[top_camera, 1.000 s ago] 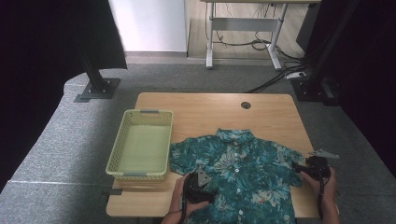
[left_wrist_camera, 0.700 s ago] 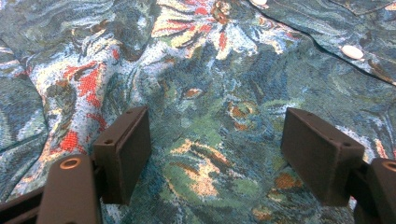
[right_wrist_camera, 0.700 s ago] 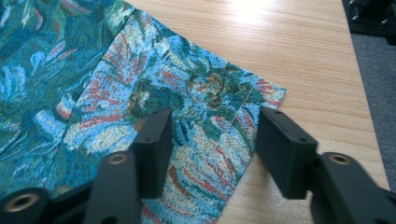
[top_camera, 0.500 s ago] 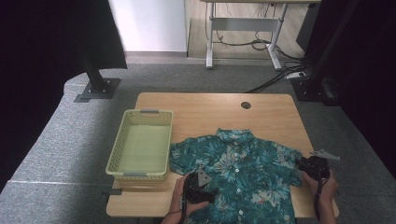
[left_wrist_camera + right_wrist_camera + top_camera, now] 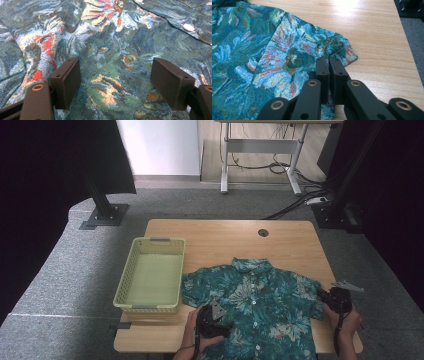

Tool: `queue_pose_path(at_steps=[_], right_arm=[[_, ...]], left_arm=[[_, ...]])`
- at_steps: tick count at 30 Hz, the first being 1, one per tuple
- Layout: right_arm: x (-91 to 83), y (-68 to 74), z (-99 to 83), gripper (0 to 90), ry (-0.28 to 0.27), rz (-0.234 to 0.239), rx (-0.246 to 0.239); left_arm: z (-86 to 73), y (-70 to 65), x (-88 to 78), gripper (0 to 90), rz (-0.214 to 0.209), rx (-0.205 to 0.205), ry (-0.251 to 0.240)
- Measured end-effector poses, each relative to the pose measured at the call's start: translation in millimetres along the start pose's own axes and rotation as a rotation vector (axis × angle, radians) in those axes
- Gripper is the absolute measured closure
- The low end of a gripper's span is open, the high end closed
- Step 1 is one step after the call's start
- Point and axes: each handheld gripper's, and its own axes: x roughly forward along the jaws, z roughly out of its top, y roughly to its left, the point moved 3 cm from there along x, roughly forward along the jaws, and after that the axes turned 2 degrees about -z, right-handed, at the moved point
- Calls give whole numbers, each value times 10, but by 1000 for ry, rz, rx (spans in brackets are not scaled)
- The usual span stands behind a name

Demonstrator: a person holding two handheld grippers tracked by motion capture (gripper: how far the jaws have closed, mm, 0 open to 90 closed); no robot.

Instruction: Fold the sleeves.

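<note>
Plainly, no writing could be read. The shirt (image 5: 260,305) lay flat on the desk (image 5: 225,237). The right gripper (image 5: 329,65), its fingers having just been closing, pinched the sleeve hem. The left gripper (image 5: 115,80) had fingers spread over the cloth. A basket (image 5: 151,306) stood left of them; bare desk lay beyond.

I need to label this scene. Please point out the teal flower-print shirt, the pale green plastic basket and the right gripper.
teal flower-print shirt (image 5: 260,302): high view, chest by the buttons.
pale green plastic basket (image 5: 150,307): high view, near rim.
right gripper (image 5: 329,65): right gripper view, between the jaw tips.
</note>
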Motion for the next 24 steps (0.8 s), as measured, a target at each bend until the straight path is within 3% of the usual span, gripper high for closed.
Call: queue_pose_path(at_steps=[9, 24], right_arm=[[-20, 23, 12, 870, 17, -6, -10], [-173, 93, 119, 871, -39, 0, -21]], left_arm=[[0, 0, 0, 241, 0, 0, 0], [0, 0, -1, 241, 0, 1, 2]])
